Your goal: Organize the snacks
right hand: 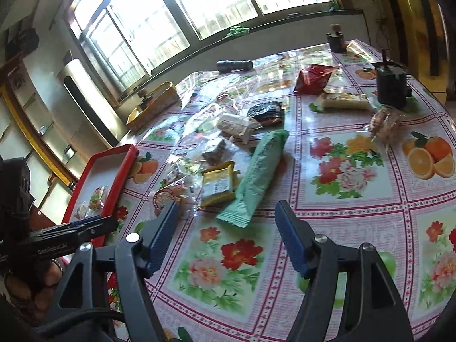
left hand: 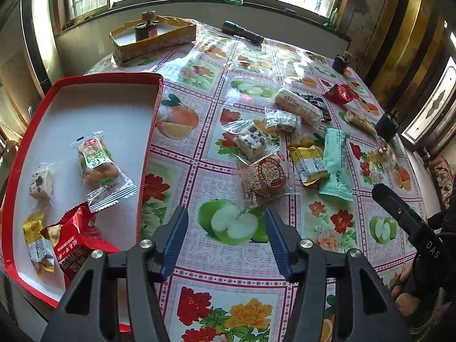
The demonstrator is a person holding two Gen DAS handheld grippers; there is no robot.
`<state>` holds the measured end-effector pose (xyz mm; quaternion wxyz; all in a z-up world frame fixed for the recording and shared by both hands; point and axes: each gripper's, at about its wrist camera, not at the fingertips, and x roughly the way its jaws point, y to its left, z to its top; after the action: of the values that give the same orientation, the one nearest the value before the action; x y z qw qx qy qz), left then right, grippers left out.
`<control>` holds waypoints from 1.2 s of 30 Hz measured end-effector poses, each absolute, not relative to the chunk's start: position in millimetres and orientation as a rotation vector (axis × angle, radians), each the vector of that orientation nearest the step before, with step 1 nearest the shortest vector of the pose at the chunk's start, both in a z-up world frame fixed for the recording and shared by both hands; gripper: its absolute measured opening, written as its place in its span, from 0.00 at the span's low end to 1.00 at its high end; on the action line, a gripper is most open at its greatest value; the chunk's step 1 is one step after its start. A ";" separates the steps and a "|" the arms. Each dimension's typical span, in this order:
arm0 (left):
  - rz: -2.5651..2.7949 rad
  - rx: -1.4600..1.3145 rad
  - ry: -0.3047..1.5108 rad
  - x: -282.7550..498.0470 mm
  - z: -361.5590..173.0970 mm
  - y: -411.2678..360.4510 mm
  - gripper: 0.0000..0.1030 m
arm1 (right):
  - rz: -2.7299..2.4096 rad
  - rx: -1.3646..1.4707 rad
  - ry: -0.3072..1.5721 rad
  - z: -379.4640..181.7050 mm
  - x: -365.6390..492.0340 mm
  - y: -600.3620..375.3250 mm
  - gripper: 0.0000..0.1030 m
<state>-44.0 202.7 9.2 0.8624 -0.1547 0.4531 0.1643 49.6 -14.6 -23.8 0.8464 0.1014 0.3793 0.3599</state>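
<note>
A red tray [left hand: 155, 105] with a white floor lies at the table's left and holds several wrapped snacks, among them a green-labelled pastry pack [left hand: 98, 165] and a red packet [left hand: 77, 242]. Loose snacks lie mid-table: a round dorayaki pack [left hand: 265, 179], a yellow packet [left hand: 309, 164] and a mint-green bar [left hand: 336, 161]. My left gripper [left hand: 226, 216] is open and empty, just short of the dorayaki. My right gripper [right hand: 226, 211] is open and empty too, hovering in front of the mint-green bar [right hand: 260, 171] and the yellow packet [right hand: 219, 183]. The red tray [right hand: 119, 176] shows at the left.
Farther back lie a white roll pack [left hand: 297, 105], a red pouch [left hand: 340, 94], a black torch [left hand: 242, 32], a yellow box [left hand: 154, 40] and small dark jars [right hand: 392, 85]. The flowered cloth [right hand: 356, 228] near me is bare. A window wall runs behind the table.
</note>
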 end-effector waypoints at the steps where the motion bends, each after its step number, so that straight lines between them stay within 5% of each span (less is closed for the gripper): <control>1: 0.343 -0.325 0.952 -42.5 8.5 202.1 0.54 | 0.752 0.221 0.800 -25.1 51.4 -18.4 0.68; 24: 0.256 -0.281 1.000 16.3 -10.0 199.7 0.58 | 0.467 0.285 0.831 -36.4 111.0 -98.7 0.74; 36: 0.160 -0.079 1.060 54.6 -25.3 187.1 0.71 | 0.449 0.238 0.882 -40.6 149.3 -97.2 0.76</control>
<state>54.6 187.1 -25.3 0.8591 -0.0375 0.5047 0.0761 149.3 -97.2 -40.6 0.8732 0.1141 0.4221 0.2152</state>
